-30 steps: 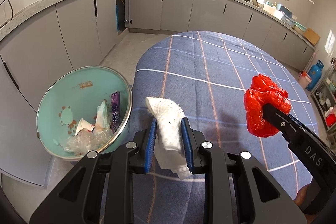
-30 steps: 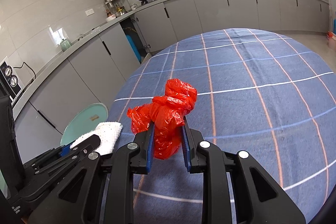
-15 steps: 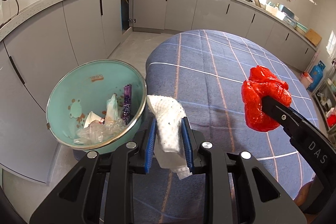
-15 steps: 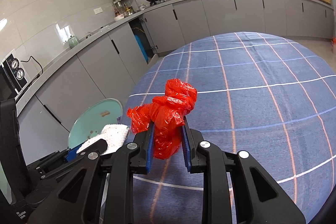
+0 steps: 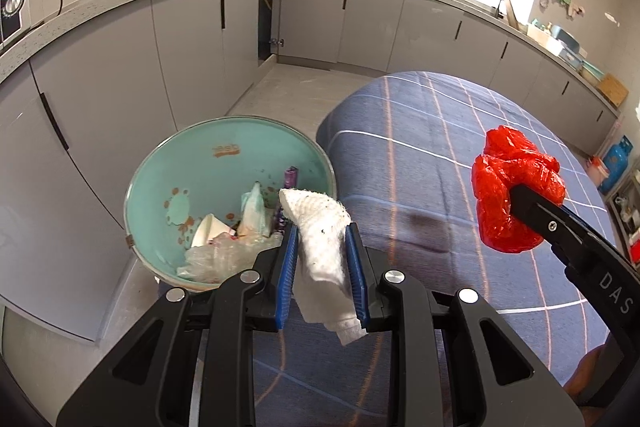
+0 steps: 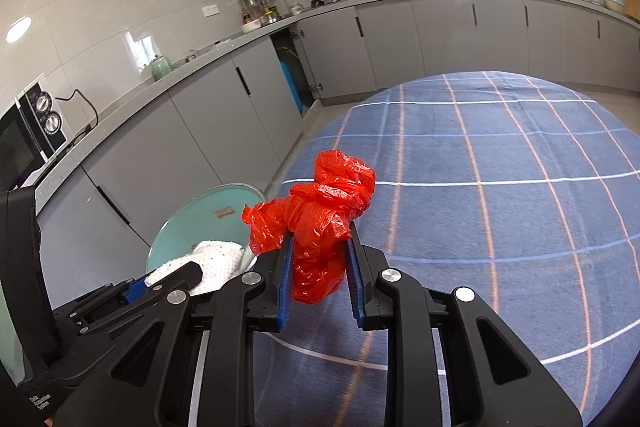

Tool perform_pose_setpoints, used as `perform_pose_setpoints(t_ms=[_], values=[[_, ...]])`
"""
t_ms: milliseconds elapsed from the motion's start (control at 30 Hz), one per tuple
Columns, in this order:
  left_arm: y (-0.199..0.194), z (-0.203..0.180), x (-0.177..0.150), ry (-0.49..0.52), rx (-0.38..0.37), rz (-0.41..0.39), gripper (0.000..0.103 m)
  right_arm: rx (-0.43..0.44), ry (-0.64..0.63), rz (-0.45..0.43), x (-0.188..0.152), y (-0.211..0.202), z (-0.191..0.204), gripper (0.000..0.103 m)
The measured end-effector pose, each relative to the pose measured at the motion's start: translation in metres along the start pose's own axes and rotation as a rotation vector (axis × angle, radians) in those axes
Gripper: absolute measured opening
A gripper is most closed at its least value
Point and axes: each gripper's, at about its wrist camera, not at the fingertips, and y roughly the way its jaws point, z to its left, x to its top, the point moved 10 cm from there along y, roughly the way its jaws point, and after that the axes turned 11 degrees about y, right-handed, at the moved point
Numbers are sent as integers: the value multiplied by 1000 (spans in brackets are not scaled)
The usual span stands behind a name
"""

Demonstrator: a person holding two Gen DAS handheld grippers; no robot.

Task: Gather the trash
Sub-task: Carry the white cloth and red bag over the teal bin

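Your left gripper (image 5: 320,267), clamping the white tissue (image 5: 322,247), has moved nearer the bin (image 5: 160,163), now just ahead-left; your right gripper (image 6: 318,267) keeps clamping the red bag (image 6: 320,211).

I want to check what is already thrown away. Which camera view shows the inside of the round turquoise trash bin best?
The left wrist view. There the round turquoise trash bin is seen from above, with a white cup, clear plastic and a purple wrapper inside. The right wrist view shows only part of its rim and inner wall; its contents are hidden.
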Motion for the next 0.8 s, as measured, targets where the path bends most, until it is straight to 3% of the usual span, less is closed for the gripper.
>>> perform_pose_setpoints(t_ms=[800], values=[[9,50,-8,-55,45,24,25,59,-53,60,-12,28,51,25]])
